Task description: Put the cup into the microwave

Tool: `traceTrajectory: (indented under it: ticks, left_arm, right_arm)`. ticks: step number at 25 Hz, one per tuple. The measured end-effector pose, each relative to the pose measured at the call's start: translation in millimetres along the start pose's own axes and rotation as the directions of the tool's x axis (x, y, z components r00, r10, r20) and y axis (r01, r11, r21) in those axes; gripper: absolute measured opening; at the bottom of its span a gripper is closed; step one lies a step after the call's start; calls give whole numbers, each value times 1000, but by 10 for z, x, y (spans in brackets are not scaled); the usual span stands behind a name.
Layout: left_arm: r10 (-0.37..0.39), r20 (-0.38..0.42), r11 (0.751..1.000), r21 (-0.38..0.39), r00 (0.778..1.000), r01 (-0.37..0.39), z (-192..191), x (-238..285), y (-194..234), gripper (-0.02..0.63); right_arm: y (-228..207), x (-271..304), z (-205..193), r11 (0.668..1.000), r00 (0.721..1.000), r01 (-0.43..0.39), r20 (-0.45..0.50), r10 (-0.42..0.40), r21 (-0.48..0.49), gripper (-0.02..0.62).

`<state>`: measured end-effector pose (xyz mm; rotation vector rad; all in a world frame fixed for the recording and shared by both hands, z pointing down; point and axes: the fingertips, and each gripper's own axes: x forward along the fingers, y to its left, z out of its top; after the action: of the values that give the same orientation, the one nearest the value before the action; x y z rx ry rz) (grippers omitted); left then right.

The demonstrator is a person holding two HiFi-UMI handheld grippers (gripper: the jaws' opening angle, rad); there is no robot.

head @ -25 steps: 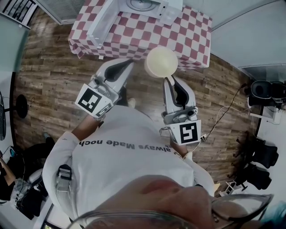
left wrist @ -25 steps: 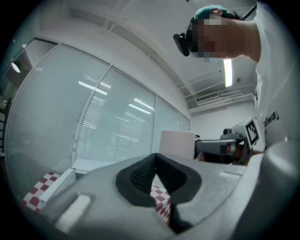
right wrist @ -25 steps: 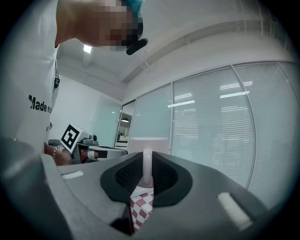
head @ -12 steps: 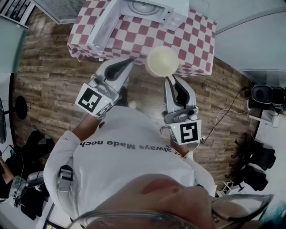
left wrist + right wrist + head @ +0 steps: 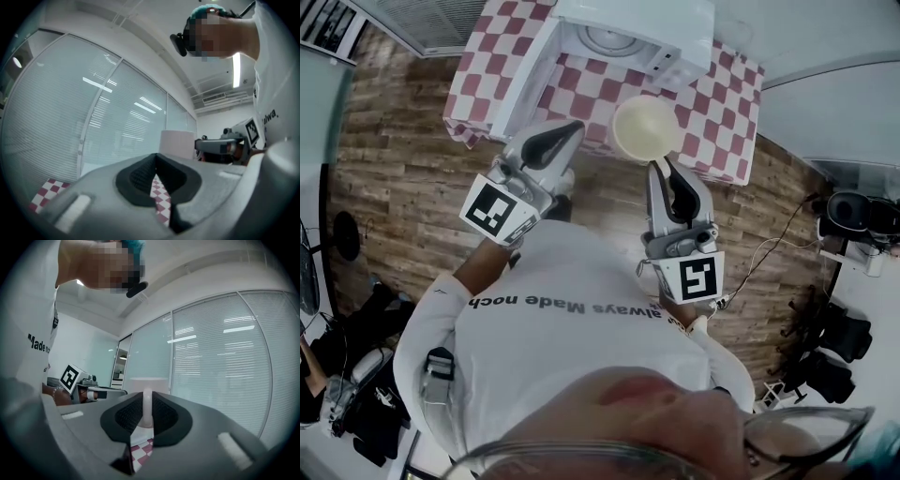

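Right tool (image 5: pixel 661 167) grips the cup (image 5: pixel 645 128) by its handle; left tool (image 5: pixel 562 131) is closed, empty. Top centre, the microwave (image 5: pixel 628 28) stands open, turntable (image 5: pixel 605 37) inside.

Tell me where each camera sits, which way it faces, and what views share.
Head view: on the person's head, looking down at the microwave, checkered table, left gripper, right gripper and shirt.
Left gripper view: on that gripper, looking along its shut, empty jaws toward blinds; shirt at right.
Right gripper view: on that gripper, looking along jaws shut on the cup by its handle; shirt at left.
Shared: all three show the cup; each gripper view shows the other gripper.
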<state>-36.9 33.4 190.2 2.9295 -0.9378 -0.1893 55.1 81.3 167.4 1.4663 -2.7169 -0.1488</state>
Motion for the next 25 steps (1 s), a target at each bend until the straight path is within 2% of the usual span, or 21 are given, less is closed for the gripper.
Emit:
traceTrajectory:
  ticks: [3,7,11,15,25]
  left_arm:
    - [-13,-2,1000,1,1000,13,40,113,306,5]
    - [-24,-4,1000,-5,1000,24,64,230,663,5]
    - [-38,-3,999,-9,999,38,52,347,933,3]
    - [-52,-9,999,-13,999,52,35,446,1105,3]
    - [-65,-14,997,-31,998,65,-29,770,1429,5]
  right_arm:
    - [-99,356,54,999,1000,24,17,-25,26,38]
    - [-171,713,14,1000,1000,8,3,-8,0,40]
    - [-263,983,8,1000,1000,28,12,-28,7,40]
    - [-354,1194,2,998,998,55,22,-56,32,38]
    - [-626,1497,-191,999,999,50,-10,-50,19,39]
